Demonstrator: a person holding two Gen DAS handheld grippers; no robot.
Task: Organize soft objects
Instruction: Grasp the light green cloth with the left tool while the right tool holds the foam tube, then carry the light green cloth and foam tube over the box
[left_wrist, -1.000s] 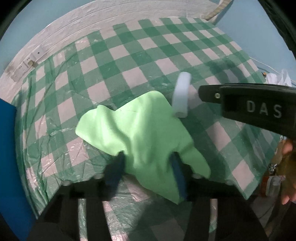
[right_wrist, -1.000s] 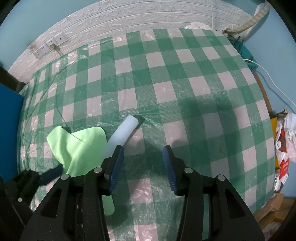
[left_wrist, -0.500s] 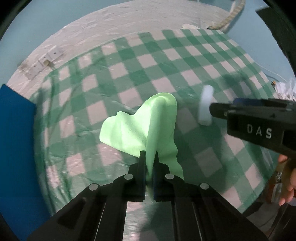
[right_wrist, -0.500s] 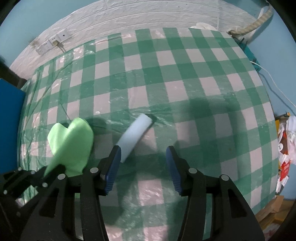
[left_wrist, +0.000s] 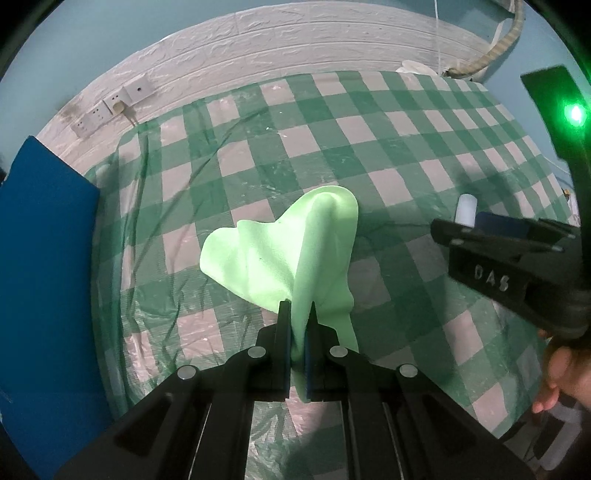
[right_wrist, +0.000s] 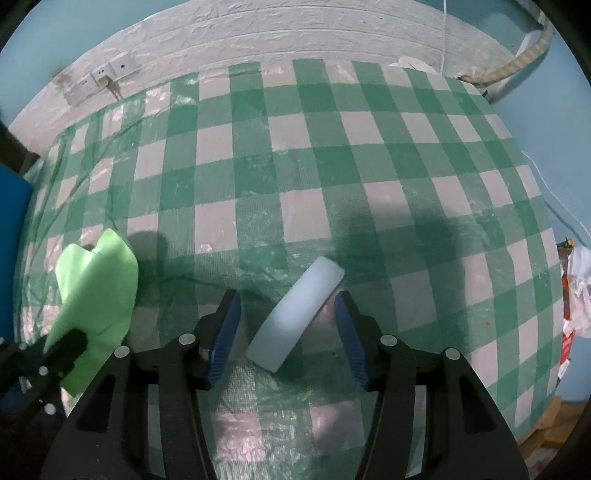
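While a light green cloth (left_wrist: 295, 254) is pinched between the closed fingers of the left gripper (left_wrist: 298, 314), its loose folds are seen from the left wrist camera raised above a green-and-white checked tablecloth (left_wrist: 332, 147), with the lower edge trailing down to the table. Off to the right in that view, the right gripper (left_wrist: 495, 236) is seen side-on, lettered "DAS", and a pale white foam strip (left_wrist: 466, 208) is partly hidden behind it. A blue panel (left_wrist: 48, 258) is shown at the table's left edge, and wall sockets (left_wrist: 110, 107) are mounted on the white brick-pattern wall beyond. From the right wrist camera, the right gripper (right_wrist: 286, 328) is shown spread wide, its blue-padded fingers (right_wrist: 223, 332) placed either side of the foam strip (right_wrist: 295, 314), which lies diagonally on the tablecloth (right_wrist: 332, 166) and is touched by neither pad. At far left, the green cloth (right_wrist: 96, 288) is seen clamped in the left gripper (right_wrist: 64, 349).
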